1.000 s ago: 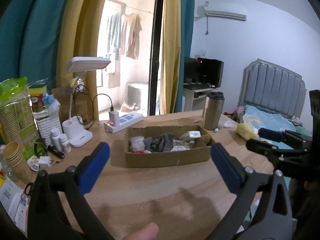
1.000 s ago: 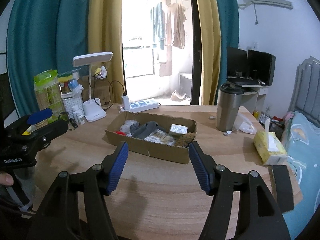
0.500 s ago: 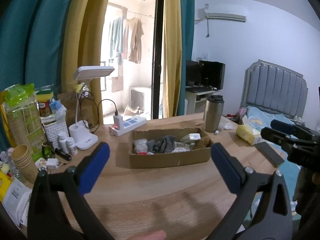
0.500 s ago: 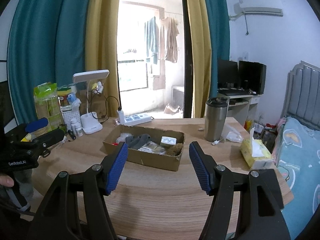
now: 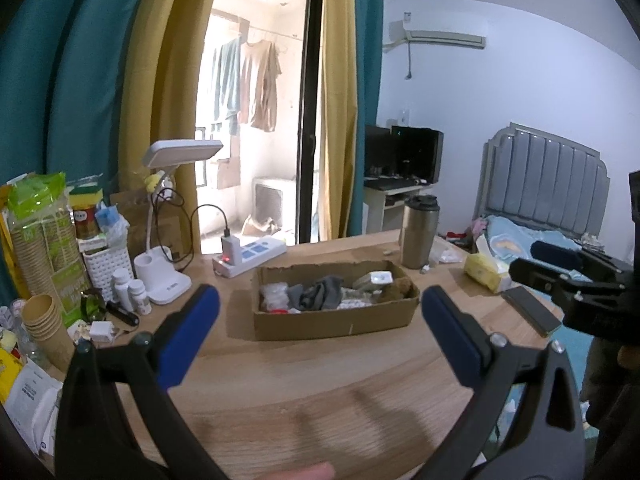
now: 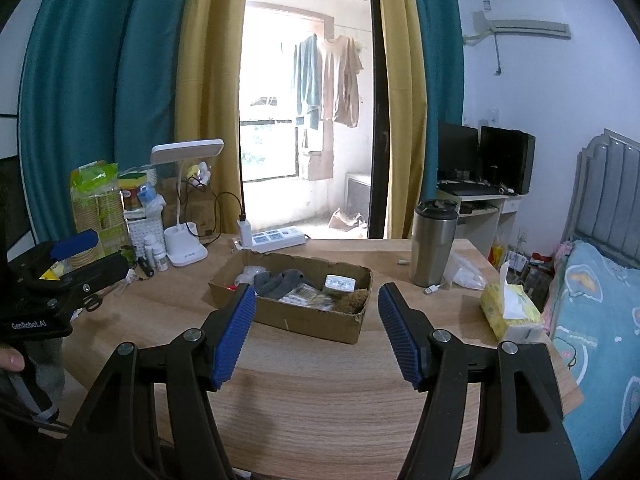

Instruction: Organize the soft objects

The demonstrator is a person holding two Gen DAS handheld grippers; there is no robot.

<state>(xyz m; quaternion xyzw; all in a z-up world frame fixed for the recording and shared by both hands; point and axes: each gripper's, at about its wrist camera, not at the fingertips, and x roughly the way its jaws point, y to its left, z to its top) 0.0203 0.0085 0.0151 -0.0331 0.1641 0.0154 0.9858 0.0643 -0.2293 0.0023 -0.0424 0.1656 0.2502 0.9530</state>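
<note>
Cardboard box (image 6: 320, 322) on the surface (image 6: 320, 392) holding grey sock (image 6: 280, 282) and packets; both hand-held grippers, left (image 5: 320, 320) and right (image 6: 316, 320), released, empty.

A cardboard box (image 6: 291, 304) sits mid-surface (image 6: 320, 400), holding a sock (image 6: 280, 282) and packets. Behind it lies a power strip (image 6: 276, 237); to its left a desk lamp (image 6: 186, 240), to its right a tumbler (image 6: 434, 244), then a tissue pack (image 6: 510, 312).

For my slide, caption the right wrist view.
Open right claw hovers above the wooden table, facing a cardboard box of mixed soft items.
</note>
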